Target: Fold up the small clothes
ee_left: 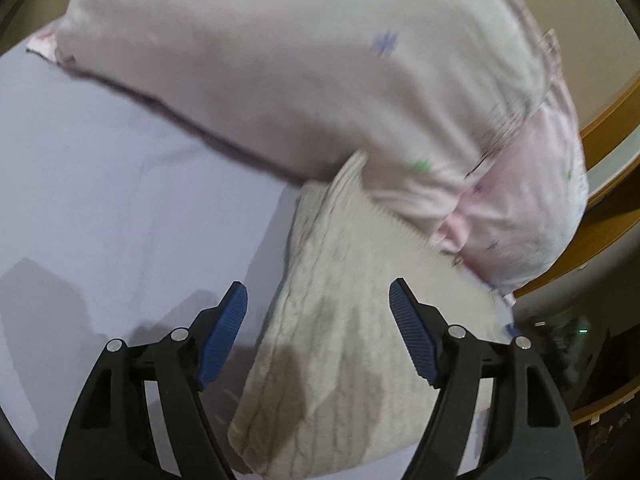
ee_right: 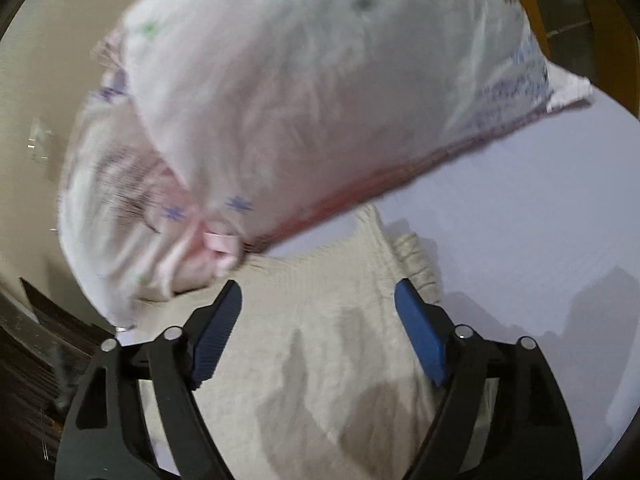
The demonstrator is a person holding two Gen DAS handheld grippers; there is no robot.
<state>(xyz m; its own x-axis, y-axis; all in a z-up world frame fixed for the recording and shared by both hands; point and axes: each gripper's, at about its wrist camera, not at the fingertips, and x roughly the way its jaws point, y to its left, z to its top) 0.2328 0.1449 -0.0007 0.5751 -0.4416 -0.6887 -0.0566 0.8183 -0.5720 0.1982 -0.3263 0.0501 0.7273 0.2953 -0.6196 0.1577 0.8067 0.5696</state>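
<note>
Dim indoor light, heavy motion blur, soft shadows, dark fisheye-curved corners

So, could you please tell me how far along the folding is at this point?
Done: the cream knit garment lies in a compact bundle on the lavender surface, apparently folded. In hand: nothing; the left claw and right claw are both open above the knit. Left: the pink printed garment is a blurred, loose heap overlapping the knit's far edge, apparently unfolded.
</note>
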